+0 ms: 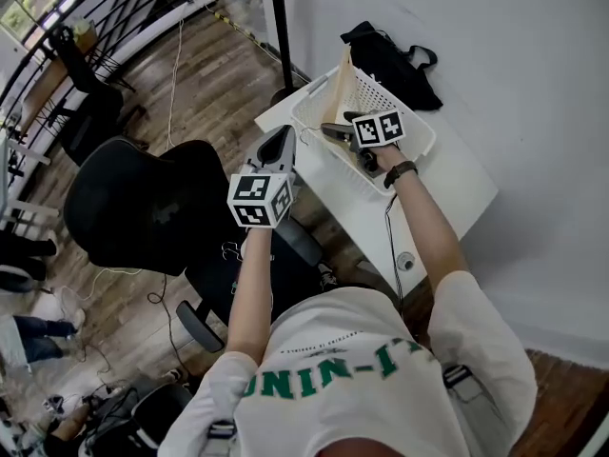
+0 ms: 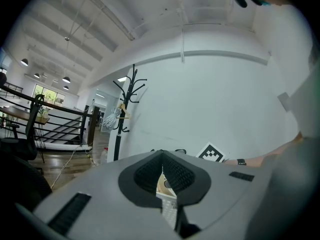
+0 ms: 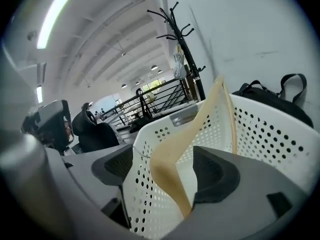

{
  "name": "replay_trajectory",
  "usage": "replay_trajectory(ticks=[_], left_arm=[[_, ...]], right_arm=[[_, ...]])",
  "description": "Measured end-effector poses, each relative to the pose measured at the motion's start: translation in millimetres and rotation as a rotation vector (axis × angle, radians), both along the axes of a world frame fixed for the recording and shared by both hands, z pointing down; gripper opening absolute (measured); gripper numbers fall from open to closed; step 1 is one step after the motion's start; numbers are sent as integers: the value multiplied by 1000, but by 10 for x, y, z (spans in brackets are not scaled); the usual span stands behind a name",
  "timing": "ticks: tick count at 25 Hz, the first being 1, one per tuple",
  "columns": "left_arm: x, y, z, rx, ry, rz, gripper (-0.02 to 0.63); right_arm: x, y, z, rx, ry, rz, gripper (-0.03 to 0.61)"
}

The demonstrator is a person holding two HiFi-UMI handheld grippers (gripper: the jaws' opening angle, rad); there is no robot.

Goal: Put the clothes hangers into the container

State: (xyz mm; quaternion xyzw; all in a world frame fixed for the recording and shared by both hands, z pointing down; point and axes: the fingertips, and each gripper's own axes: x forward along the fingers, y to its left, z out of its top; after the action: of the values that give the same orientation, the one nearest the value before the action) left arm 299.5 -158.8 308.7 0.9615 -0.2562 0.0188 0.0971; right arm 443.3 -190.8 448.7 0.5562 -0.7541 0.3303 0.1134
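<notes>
A white perforated basket stands on the white table. A pale wooden hanger stands tilted inside it, its top poking above the rim. My right gripper reaches over the basket. In the right gripper view its jaws stand wide open on either side of the hanger, with neither pad touching it. The hanger leans on the basket wall. My left gripper hovers at the table's left edge, beside the basket. In the left gripper view it is shut, tips touching, with nothing held.
A black bag lies on the table behind the basket, against the wall. A black coat rack stands at the table's far corner. A black office chair sits on the wooden floor to the left, close to my left arm.
</notes>
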Motion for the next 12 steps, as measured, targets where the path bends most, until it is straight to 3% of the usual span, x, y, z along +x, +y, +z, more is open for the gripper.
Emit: replay_trajectory(ticks=[6, 12], left_arm=[[-342, 96, 60, -1, -11, -46, 17], [-749, 156, 38, 3, -16, -106, 17]], right_arm=[[-62, 160, -222, 69, 104, -10, 371], [-469, 236, -641, 166, 199, -103, 365]])
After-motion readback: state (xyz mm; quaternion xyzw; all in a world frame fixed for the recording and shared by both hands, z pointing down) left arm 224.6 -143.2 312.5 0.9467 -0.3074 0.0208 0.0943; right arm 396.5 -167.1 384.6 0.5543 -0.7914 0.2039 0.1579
